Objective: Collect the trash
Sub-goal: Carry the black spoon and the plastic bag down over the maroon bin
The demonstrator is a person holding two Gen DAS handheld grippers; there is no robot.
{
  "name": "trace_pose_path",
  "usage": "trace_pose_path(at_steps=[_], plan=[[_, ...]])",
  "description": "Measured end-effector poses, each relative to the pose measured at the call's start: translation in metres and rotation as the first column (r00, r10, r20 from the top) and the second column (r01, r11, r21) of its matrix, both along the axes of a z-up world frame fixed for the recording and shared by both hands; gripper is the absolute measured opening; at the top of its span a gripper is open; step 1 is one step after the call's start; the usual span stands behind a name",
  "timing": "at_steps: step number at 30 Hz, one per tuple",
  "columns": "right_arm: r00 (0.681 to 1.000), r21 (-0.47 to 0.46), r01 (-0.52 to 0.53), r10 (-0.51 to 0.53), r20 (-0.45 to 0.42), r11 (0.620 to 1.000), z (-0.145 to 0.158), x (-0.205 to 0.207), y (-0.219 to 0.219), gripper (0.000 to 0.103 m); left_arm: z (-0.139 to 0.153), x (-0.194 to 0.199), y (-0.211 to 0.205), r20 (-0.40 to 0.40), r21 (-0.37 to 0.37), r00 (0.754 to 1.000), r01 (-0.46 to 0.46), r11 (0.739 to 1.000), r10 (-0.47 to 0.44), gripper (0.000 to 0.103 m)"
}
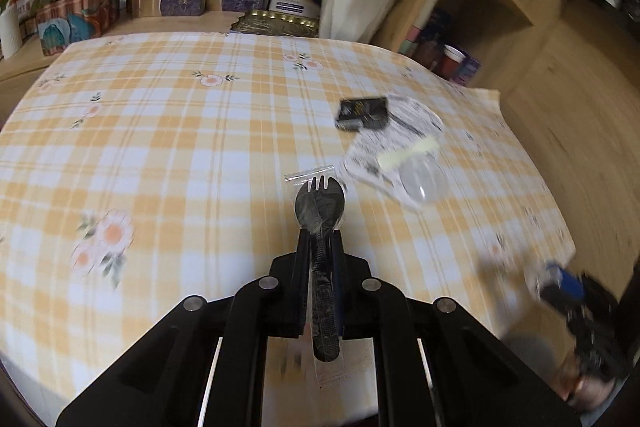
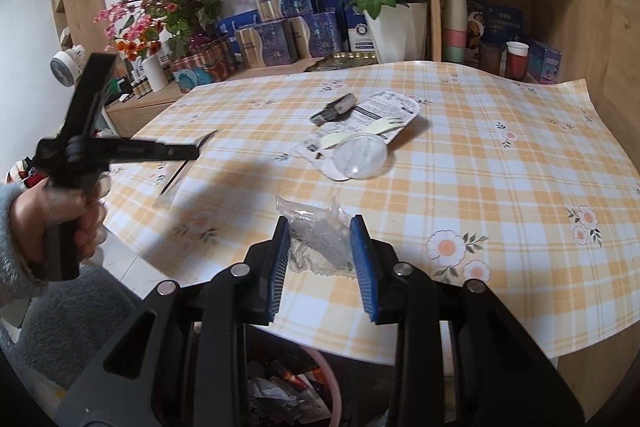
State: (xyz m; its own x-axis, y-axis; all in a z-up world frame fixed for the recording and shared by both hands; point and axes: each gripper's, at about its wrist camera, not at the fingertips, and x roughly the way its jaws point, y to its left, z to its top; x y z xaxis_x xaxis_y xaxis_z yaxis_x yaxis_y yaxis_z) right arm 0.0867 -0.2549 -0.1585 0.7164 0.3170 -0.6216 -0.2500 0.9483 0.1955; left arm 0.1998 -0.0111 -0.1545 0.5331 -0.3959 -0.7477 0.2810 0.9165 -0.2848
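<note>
- Since it is thin plastic, the black fork-and-spoon set in a clear wrapper [image 1: 320,211] looks light, stiff, slippery-skinned; best taken along the handle.
- Left gripper [image 1: 320,243]: jaws together, clamped on that handle, lifted above the checked tablecloth [image 1: 180,147].
- Right gripper [image 2: 320,243]: part-open, pads pressing a crumpled clear plastic bag [image 2: 316,231]; soft, near weightless.
- Bin [image 2: 288,387] below table edge.

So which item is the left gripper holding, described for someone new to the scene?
Start at the checked tablecloth and find the left gripper above it. Between its fingers is a black plastic spork sealed in a clear sleeve, unlike the pale cutlery in the lid pile beyond.
</note>
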Motion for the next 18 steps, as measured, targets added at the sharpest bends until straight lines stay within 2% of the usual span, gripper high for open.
trace_pose_path(at_steps=[7,11,15,18], plan=[[0.999,-0.026,-0.028,0.029,0.03,0.999,0.018,-0.031,0.016,0.034,0.003,-0.084,0.005,0.014,-0.002,0.997,0.08,0.997,-0.08,0.01],[0.999,-0.037,-0.029,0.031,0.04,0.999,0.025,-0.049,0.019,0.034,-0.005,-0.131,-0.007,0.003,-0.003,0.989,0.146,0.989,-0.146,0.01],[0.999,-0.053,-0.027,0.03,0.041,0.998,0.027,-0.063,0.019,0.034,-0.016,-0.156,-0.022,-0.018,0.027,0.975,0.221,0.975,-0.22,0.01],[0.999,-0.059,-0.023,0.026,0.04,0.998,0.027,-0.074,0.018,0.034,-0.032,-0.163,-0.033,-0.069,0.059,0.964,0.262,0.963,-0.258,0.01]])
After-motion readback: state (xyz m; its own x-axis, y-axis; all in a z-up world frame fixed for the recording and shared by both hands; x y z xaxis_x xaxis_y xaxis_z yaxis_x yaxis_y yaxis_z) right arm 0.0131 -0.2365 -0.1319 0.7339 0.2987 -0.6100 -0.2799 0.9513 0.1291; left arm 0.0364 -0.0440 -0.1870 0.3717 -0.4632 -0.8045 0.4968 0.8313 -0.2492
